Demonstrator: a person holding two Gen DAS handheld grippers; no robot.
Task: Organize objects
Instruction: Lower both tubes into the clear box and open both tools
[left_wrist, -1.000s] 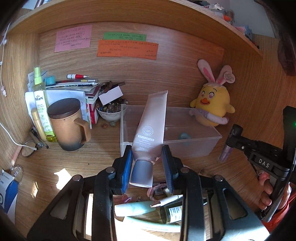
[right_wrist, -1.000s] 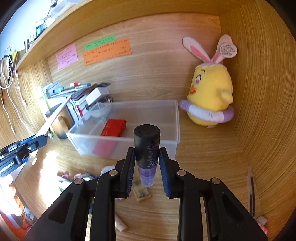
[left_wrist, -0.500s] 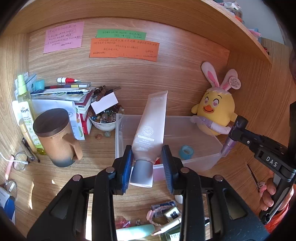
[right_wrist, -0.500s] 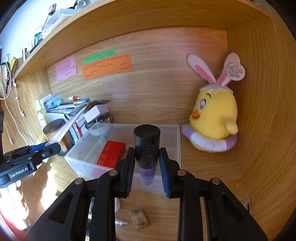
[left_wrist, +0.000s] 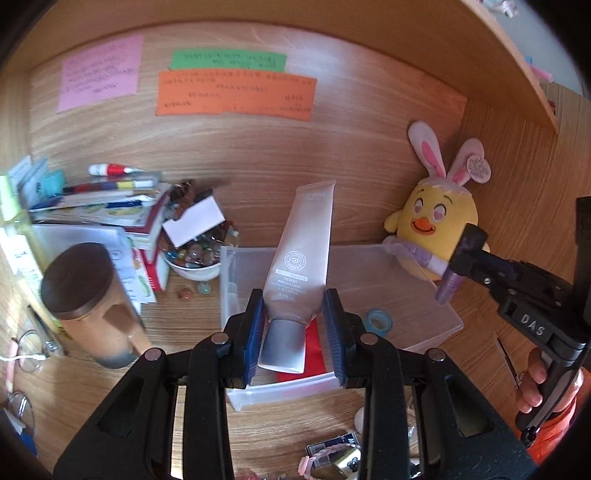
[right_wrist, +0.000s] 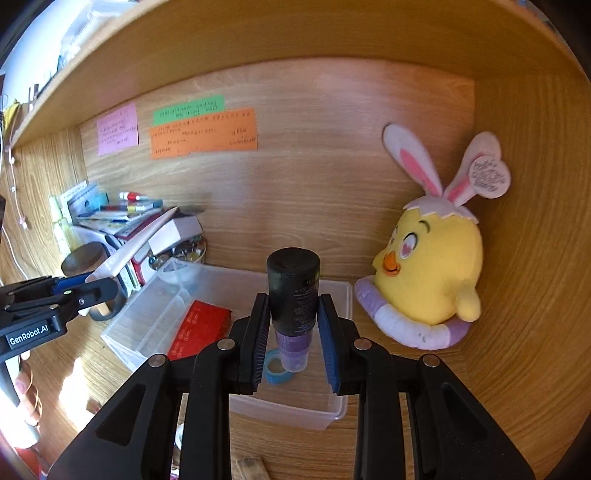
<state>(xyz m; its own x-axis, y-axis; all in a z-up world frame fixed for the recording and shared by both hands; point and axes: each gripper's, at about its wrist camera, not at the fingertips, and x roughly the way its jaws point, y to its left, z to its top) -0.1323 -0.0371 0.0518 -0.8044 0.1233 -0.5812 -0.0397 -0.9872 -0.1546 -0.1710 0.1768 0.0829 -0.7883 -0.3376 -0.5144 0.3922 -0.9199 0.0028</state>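
My left gripper (left_wrist: 295, 325) is shut on a pink cream tube (left_wrist: 301, 266) with a grey cap, held upright above the near left part of the clear plastic bin (left_wrist: 436, 343). My right gripper (right_wrist: 293, 325) is shut on a purple bottle with a black cap (right_wrist: 293, 291), held above the bin (right_wrist: 332, 417). It also shows in the left wrist view (left_wrist: 448, 286) over the bin's right end. In the bin lie a red box (right_wrist: 201, 326) and a blue tape roll (right_wrist: 275, 371).
A yellow chick plush (right_wrist: 432, 280) sits right of the bin. A brown lidded mug (left_wrist: 86, 306), a bowl of beads (left_wrist: 195, 258) and a stack of books (left_wrist: 110, 210) stand left. Small items (left_wrist: 332, 458) lie on the desk in front.
Both grippers have moved forward and up with their objects, from in front of the bin to above it. The bin's inside now shows beneath them.
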